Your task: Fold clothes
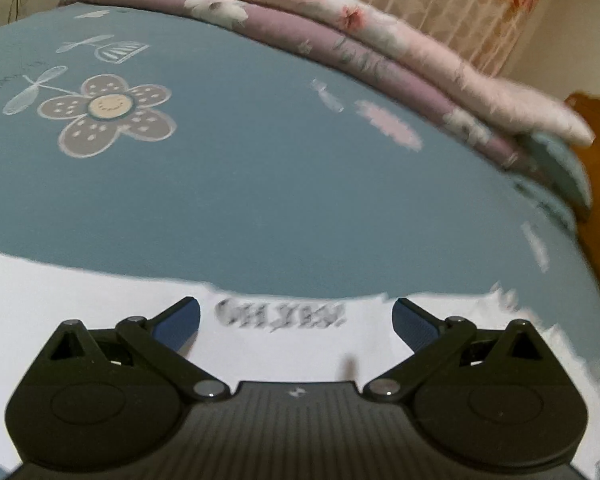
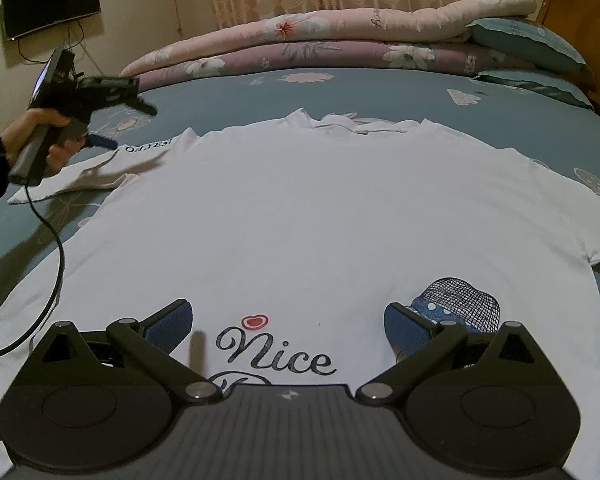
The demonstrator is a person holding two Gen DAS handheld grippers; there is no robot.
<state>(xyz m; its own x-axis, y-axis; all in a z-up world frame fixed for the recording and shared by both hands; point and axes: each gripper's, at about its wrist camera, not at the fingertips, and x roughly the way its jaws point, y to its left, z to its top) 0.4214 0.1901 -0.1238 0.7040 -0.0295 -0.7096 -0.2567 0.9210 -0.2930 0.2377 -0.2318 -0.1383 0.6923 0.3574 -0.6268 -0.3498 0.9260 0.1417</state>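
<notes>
**Sleeve fold about to begin**

Bedroom first: a wide bed under a blue-grey flower-print sheet [image 2: 380,92] fills both views, with folded pink and mauve floral quilts [image 2: 300,40] stacked along its far edge in front of a patterned curtain. On the sheet lies a white short-sleeved T-shirt [image 2: 300,216], spread flat with its printed front up and its collar toward the quilts.

Judging by this layout, folding has not yet begun; the opening step looks to be the sleeve. The left gripper [image 1: 298,316], jaws spread and empty, hovers at the sleeve marked "OH.YES!" [image 1: 280,314]. The right gripper [image 2: 288,320], likewise released, hangs over the lower chest print. Next, the left needs to drop, pinch the sleeve's edge and carry it inward.

The shirt's hem lies hidden beneath the right gripper's body, the far sleeve runs out of frame, and the left view is blurred.
</notes>
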